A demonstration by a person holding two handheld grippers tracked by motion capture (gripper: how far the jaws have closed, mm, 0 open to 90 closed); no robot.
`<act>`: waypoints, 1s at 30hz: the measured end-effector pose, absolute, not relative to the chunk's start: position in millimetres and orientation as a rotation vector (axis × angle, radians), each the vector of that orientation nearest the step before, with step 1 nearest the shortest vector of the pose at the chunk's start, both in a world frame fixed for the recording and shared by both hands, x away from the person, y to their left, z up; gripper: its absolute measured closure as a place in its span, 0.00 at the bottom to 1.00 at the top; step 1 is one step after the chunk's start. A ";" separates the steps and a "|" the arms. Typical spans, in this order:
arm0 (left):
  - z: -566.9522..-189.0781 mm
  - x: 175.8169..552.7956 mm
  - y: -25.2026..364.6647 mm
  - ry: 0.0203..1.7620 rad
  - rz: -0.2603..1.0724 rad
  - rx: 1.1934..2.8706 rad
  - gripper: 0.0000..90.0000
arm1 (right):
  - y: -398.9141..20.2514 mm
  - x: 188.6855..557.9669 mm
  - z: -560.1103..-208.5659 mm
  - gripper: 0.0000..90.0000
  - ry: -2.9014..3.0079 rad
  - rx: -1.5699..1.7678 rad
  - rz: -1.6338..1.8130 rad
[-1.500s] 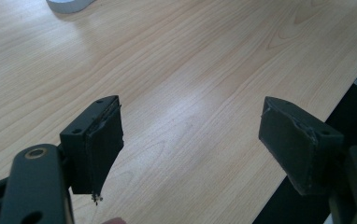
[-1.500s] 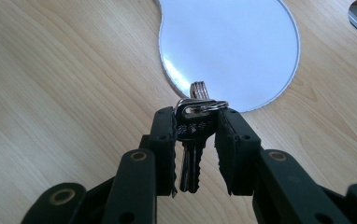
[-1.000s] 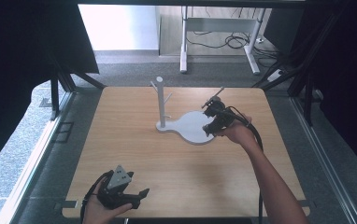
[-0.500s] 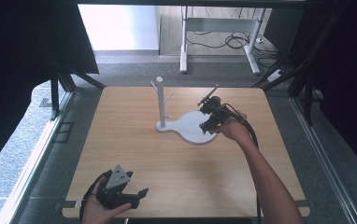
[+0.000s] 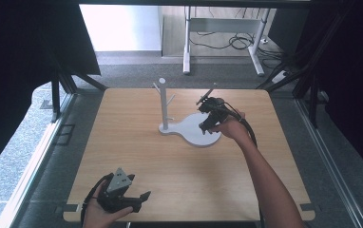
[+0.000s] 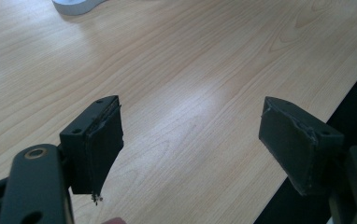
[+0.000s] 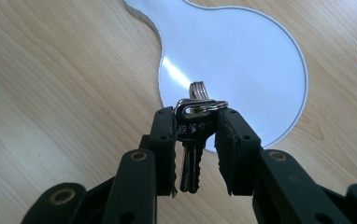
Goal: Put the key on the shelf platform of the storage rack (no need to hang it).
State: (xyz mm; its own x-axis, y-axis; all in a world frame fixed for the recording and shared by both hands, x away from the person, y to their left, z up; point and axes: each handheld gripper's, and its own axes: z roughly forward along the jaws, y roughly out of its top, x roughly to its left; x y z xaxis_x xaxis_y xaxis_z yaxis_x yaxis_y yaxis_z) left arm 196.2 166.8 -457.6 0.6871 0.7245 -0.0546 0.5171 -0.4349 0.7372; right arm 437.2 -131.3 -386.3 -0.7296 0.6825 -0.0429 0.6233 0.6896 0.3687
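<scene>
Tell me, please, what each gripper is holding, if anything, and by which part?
The right gripper clamps a bunch of keys by the heads, just below the ring. The left gripper stands open, holding nothing.

Keys point(image 7: 193, 140) in right gripper point(image 7: 195, 149) above stand base point(image 7: 242, 60); left gripper point(image 5: 134, 199) near table point(image 5: 137, 142) edge.

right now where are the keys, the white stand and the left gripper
keys point(image 7: 194, 128), right gripper view, on the key head between the jaws
white stand point(image 5: 162, 102), high view, on its upright post
left gripper point(image 6: 190, 140), left gripper view, midway between its open fingertips
</scene>
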 end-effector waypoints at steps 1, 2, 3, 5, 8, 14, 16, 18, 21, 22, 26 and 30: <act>-457.6 196.2 167.1 0.948 0.348 2.133 0.25 | -131.3 438.5 -386.9 0.77 2.726 1.058 0.500; -457.6 196.1 167.1 0.951 0.348 2.130 0.25 | -130.4 440.1 -387.6 0.77 2.726 1.065 0.497; -457.8 196.0 167.1 0.953 0.347 2.125 0.25 | -130.1 441.3 -388.3 0.77 2.725 1.061 0.499; -457.8 196.0 167.7 0.952 0.348 2.128 0.25 | -128.9 442.8 -389.5 0.77 2.725 1.067 0.500; -458.4 196.5 168.2 0.956 0.347 2.128 0.25 | -124.2 448.0 -393.5 0.77 2.737 1.063 0.493; -460.4 198.0 167.5 0.957 0.338 2.129 0.25 | -118.3 457.0 -398.9 0.77 2.738 1.064 0.494; -462.4 199.3 167.4 0.958 0.334 2.136 0.25 | -116.2 458.4 -401.4 0.77 2.740 1.068 0.492; -463.3 199.6 167.4 0.959 0.332 2.136 0.25 | -115.0 459.9 -403.3 0.77 2.743 1.069 0.493; -461.6 198.5 167.8 0.951 0.334 2.131 0.25 | -114.4 462.5 -405.6 0.77 2.742 1.080 0.492; -461.1 198.2 168.0 0.951 0.336 2.128 0.25 | -114.6 464.2 -406.6 0.77 2.740 1.082 0.492; -460.0 197.6 168.6 0.951 0.340 2.123 0.25 | -113.2 469.1 -411.6 0.77 2.737 1.104 0.492; -460.2 197.6 167.7 0.948 0.336 2.125 0.25 | -112.9 474.1 -415.2 0.77 2.732 1.118 0.491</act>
